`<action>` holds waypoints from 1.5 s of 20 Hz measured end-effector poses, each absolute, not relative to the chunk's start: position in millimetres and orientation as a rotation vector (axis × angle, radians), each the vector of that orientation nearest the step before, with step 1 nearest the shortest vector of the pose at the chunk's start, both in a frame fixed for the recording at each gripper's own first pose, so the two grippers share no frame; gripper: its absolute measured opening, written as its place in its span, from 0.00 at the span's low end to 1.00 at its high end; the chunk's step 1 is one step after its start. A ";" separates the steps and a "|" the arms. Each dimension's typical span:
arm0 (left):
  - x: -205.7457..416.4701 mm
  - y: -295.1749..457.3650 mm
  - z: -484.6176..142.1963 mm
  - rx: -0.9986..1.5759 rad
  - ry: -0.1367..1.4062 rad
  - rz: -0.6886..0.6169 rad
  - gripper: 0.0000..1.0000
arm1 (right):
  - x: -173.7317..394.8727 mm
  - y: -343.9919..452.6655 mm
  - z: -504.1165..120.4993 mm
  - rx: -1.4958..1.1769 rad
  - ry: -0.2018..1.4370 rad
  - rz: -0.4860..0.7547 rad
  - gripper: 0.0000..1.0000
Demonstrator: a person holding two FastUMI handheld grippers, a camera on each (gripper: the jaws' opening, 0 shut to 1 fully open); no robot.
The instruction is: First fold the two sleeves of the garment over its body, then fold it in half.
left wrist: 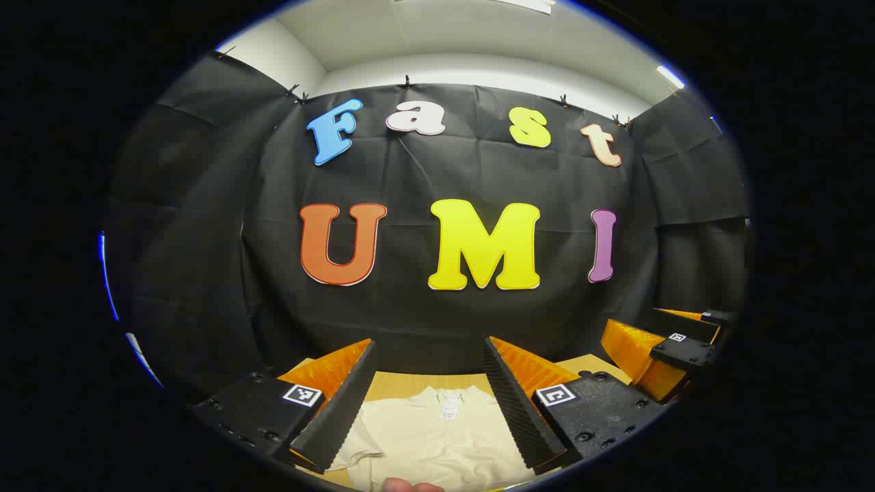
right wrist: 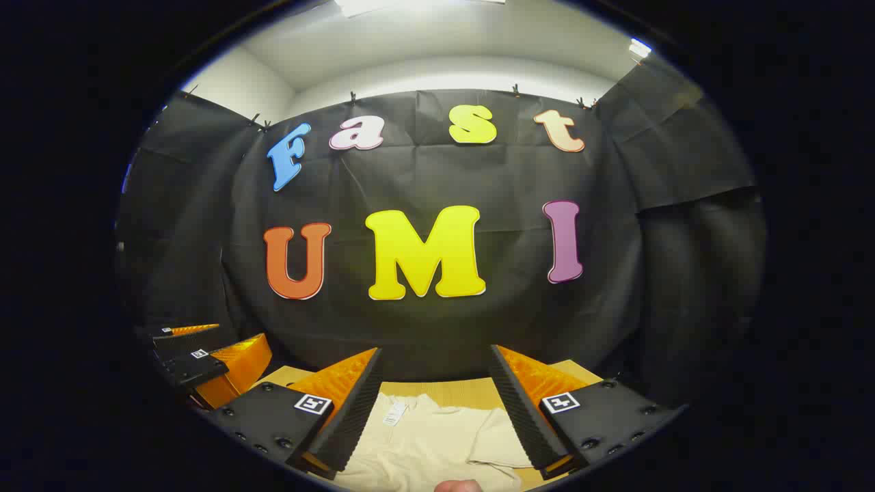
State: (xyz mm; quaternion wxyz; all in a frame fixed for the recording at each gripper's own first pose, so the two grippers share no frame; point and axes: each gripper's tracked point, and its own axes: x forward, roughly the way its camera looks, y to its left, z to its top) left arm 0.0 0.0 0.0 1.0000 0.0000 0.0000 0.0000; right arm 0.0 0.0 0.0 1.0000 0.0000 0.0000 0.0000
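A cream garment (left wrist: 437, 437) lies flat on the wooden tabletop (left wrist: 410, 384), its neck label up. The left claw (left wrist: 429, 403) hovers above it, fingers spread and released. The right claw (right wrist: 437, 410) hangs over the garment's sleeve side, likewise spread wide, gripping nothing.

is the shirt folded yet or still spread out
Spread, as far as shown: the cream t-shirt lies flat on the table, neck label up, one sleeve out sideways. Its lower part is out of frame.
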 end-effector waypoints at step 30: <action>-16.8 -33.7 -32.7 0.047 0.076 -0.054 0.98 | -5.1 -64.7 -15.6 -0.013 0.072 0.000 0.95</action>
